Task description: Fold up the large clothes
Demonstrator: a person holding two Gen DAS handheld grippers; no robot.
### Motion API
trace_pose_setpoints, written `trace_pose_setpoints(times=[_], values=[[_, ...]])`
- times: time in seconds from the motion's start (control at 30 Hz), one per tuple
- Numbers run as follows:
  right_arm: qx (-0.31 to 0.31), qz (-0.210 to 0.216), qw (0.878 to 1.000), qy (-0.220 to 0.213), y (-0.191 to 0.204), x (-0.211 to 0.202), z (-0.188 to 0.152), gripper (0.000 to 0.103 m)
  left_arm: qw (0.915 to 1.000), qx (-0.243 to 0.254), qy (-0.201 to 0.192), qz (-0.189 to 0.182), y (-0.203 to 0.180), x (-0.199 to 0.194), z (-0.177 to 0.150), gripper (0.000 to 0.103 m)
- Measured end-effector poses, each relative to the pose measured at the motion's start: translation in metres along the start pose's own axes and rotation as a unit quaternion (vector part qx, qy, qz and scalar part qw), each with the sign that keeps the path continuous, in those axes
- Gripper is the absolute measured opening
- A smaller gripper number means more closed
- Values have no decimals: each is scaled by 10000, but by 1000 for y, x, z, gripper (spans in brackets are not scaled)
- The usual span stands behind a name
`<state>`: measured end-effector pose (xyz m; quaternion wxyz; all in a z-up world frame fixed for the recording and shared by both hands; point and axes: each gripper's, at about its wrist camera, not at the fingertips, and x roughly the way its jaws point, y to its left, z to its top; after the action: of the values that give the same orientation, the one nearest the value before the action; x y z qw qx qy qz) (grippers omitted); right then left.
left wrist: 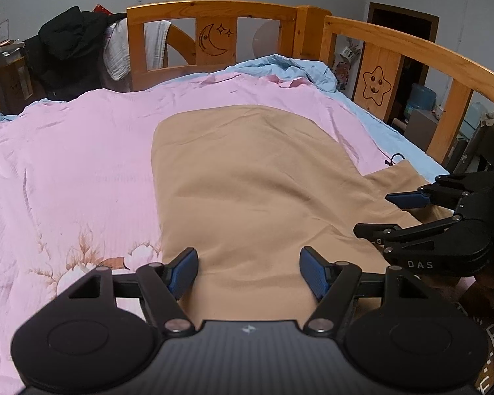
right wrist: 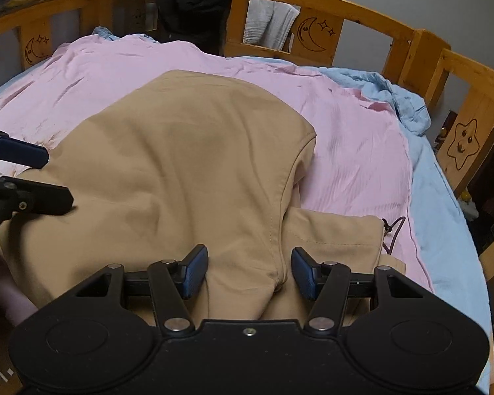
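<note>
Pink quilt covers the bed; its near edge is cut off by both frames. Tan garment lies flat on it, near hem hidden under the grippers. Left gripper: jaws apart, over the hem. Right gripper: jaws apart, straddling a seam. Drawcord at 3 o'clock, partly tucked

Two wrist views, close above the bed's near edge.
I saw both face the headboard, sharing the tan garment.
</note>
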<state>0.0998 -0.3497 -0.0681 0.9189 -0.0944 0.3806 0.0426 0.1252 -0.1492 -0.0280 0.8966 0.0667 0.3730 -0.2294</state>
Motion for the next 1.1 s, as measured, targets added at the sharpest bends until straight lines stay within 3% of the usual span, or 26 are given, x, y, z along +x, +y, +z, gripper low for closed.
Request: trace_pose_setpoints(times=[0.23, 0.47, 0.53, 0.63, 0.7, 0.73, 0.87, 1.1], values=[[401, -81, 9988, -265, -15, -11, 3, 60, 9999, -96, -7, -30, 3, 0, -2, 72], [1423, -458, 9869, -600, -50, -39, 0, 67, 9996, -246, 32, -141, 10, 0, 2, 73], [1627, -556, 9834, -585, -59, -37, -1, 62, 9996, -234, 35, -125, 9, 0, 2, 73], [1941, -508, 9783, -515, -69, -30, -2, 46, 9997, -211, 26, -100, 8, 1, 2, 73], [1885, -589, 9792, -470, -69, -27, -1, 20, 9997, -222, 23, -105, 8, 0, 1, 73], [1815, -669, 9800, -474, -67, -27, -1, 15, 9997, -227, 26, -112, 8, 0, 1, 73], [1895, -674, 9782, -525, -72, -31, -2, 7, 9997, -204, 22, -131, 8, 1, 3, 74], [1763, -892, 9794, -409, -76, -10, 5, 5, 9997, -198, 22, -144, 7, 3, 7, 74]])
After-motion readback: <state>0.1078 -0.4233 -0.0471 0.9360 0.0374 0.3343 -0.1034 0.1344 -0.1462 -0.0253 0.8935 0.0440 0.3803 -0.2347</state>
